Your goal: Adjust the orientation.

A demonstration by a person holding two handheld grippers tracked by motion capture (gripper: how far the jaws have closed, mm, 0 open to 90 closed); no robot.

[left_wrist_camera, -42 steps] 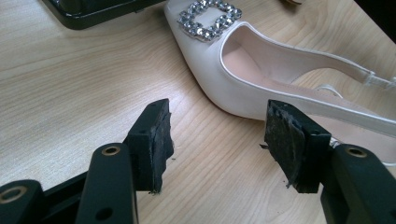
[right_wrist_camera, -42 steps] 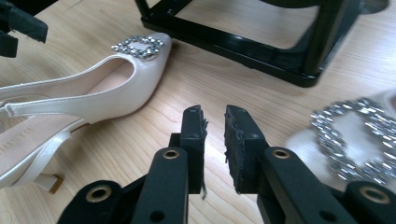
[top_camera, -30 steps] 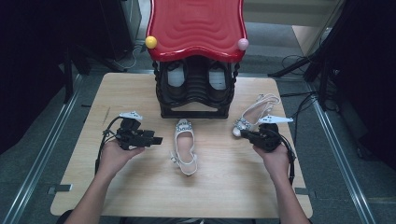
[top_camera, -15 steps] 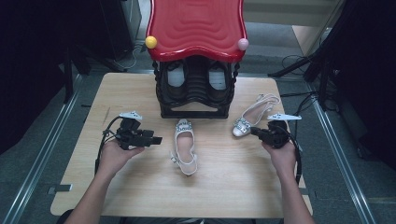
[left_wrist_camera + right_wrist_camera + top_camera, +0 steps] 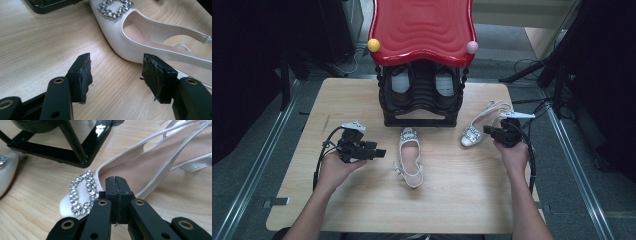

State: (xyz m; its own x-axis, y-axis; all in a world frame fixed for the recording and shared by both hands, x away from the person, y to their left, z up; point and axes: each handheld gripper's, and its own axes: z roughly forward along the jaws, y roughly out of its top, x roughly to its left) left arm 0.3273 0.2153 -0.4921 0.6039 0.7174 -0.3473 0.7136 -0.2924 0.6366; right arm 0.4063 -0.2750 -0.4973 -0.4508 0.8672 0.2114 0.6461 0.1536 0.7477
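A white slingback shoe [image 5: 409, 157] with a crystal buckle lies mid-table, toe toward the rack. My left gripper [image 5: 379, 152] hovers just left of it, open and empty. In the left gripper view the shoe [image 5: 150, 37] lies just beyond the open jaws [image 5: 116, 72], its side close to the right jaw. A matching shoe [image 5: 479, 125] lies at the right, toe pointing near-left. My right gripper [image 5: 487, 131] sits against its near side. In the right gripper view the jaws [image 5: 116, 180] are pressed together with nothing between them, in front of this shoe's [image 5: 140, 167] rim, beside its buckle.
A black shoe rack [image 5: 419, 95] with a red wavy top [image 5: 422, 30] stands at the table's back middle, with dark shoes inside. Its base frame [image 5: 62, 150] lies close to the right shoe's toe. Bare wooden table [image 5: 452, 200] stretches toward the front edge.
My right gripper has moved away from me and a little right, up alongside the right shoe. The left gripper and both shoes have stayed put.
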